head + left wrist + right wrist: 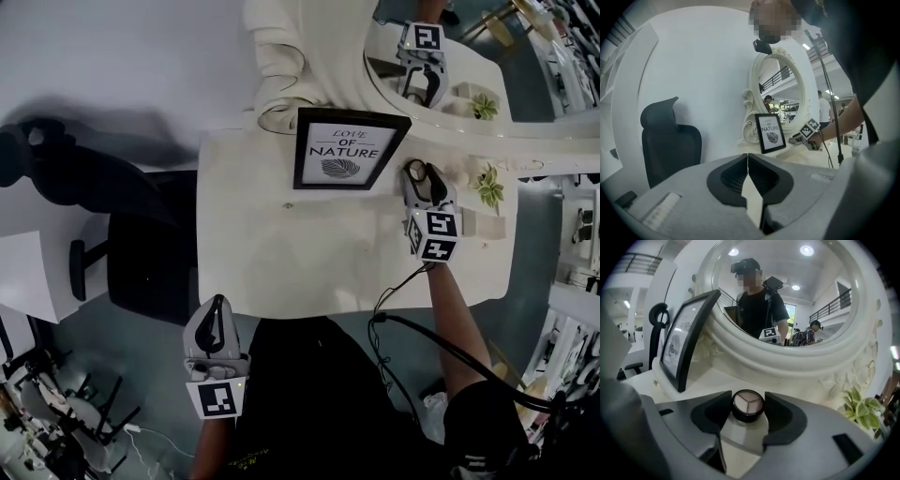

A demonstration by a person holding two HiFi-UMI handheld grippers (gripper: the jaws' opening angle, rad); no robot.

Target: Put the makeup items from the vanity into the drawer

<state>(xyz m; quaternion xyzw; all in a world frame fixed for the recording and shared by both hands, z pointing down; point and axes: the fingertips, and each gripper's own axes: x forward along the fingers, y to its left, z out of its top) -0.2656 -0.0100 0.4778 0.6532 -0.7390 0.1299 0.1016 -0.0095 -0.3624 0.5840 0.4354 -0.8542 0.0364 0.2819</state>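
Step in hand: first pickup. Right gripper (425, 178) has its jaws closed against both sides of a small round black compact with a three-part pale pan (748, 404), which sits on the white vanity bench (309, 253) just in front of the ornate white mirror frame (787, 364). Left gripper (748, 157) is off the bench's near edge, jaws pressed together, empty. Next, as I see it: lift straight up, clear the mirror, carry to the drawer. No open drawer in view, so the left probably has to pull it.
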